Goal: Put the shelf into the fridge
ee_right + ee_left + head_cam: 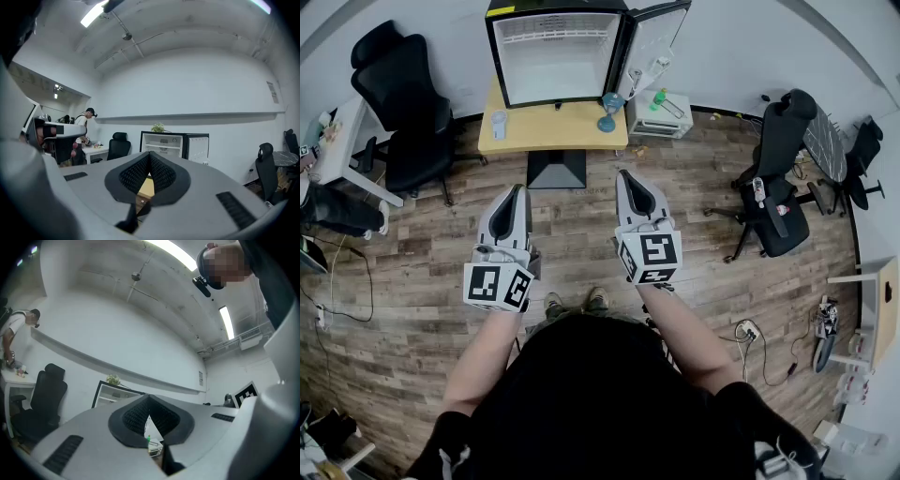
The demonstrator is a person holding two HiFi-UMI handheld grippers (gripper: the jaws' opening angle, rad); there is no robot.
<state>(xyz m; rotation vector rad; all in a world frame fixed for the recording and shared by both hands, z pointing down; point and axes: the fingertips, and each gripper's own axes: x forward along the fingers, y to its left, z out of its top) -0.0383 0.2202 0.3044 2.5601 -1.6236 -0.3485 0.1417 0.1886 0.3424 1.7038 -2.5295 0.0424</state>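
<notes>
Far left, a black high-backed office chair (398, 94) stands by a white desk (342, 141), and in the left gripper view a person in a white shirt (13, 331) bends over that desk.

Moving in, the left gripper (521, 191) is held out level over the wood-plank floor (422, 272). Its own view shows the jaws together at the tips, with only a thin sliver open lower down. There is nothing between them.

Dead centre at the back sits a light wooden table (558, 131) with a pale plastic cup (498, 124) on its left side. On the table stands the black-framed mini fridge (558, 52), white inside, with its door (654, 42) swung open to the right. A white wire shelf (555, 30) shows across the upper part of the fridge interior, well away from both grippers. A small green plant (158, 127) tops the fridge in the right gripper view.

Next comes the right gripper (624, 175), level with its partner and just beside it. Its jaws are closed tight, pad against pad, and it grips nothing.

Past that, a blue stemmed object (609, 108) sits at the table's right edge. A white box (661, 120) stands beside the table, carrying a green bottle (659, 97) and a piece of wire I cannot identify.

Far right, another black office chair (783, 187) stands on the floor.
</notes>
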